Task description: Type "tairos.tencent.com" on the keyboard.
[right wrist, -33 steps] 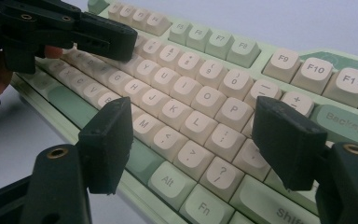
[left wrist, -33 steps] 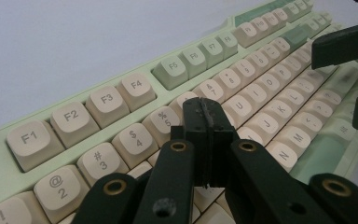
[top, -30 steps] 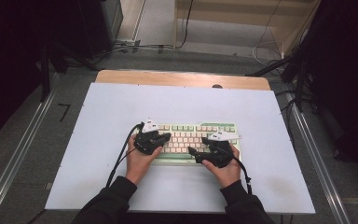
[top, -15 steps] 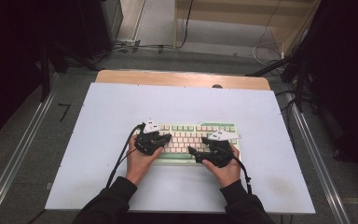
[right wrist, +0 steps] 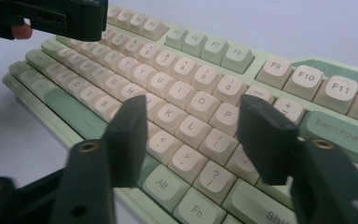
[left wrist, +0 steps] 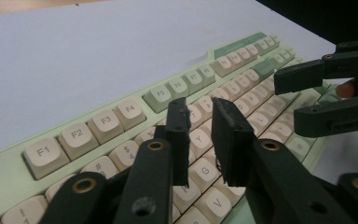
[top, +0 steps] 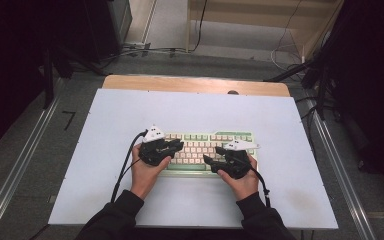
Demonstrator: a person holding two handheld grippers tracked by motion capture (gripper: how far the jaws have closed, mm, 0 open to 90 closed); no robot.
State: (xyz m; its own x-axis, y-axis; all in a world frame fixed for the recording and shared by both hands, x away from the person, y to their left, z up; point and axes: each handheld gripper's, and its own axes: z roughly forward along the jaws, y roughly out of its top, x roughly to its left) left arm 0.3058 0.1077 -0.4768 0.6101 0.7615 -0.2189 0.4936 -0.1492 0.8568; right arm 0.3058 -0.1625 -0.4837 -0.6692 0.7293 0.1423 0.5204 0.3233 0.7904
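Left gripper (top: pixel 172 146) above keyboard (top: pixel 200 145), white tabletop (top: pixel 120 120), grey floor (top: pixel 170 60)

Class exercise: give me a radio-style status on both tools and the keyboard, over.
Left tool just opening, narrow gap, nothing held. Right tool just closing, still wide, over the keys. Keyboard flat on white table. Nothing in the way.

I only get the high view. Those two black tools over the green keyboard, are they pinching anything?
Observer: No. The left gripper hangs over the keyboard; its jaws have just been opening, with a narrow gap and nothing between them.
Operator: And the other one?
Observer: The right gripper has just been closing its jaws, but they stand wide apart with nothing gripped, above the letter keys.
Operator: Are the keys labelled?
Observer: Yes, a green Backspace key reads clearly in the right gripper view.
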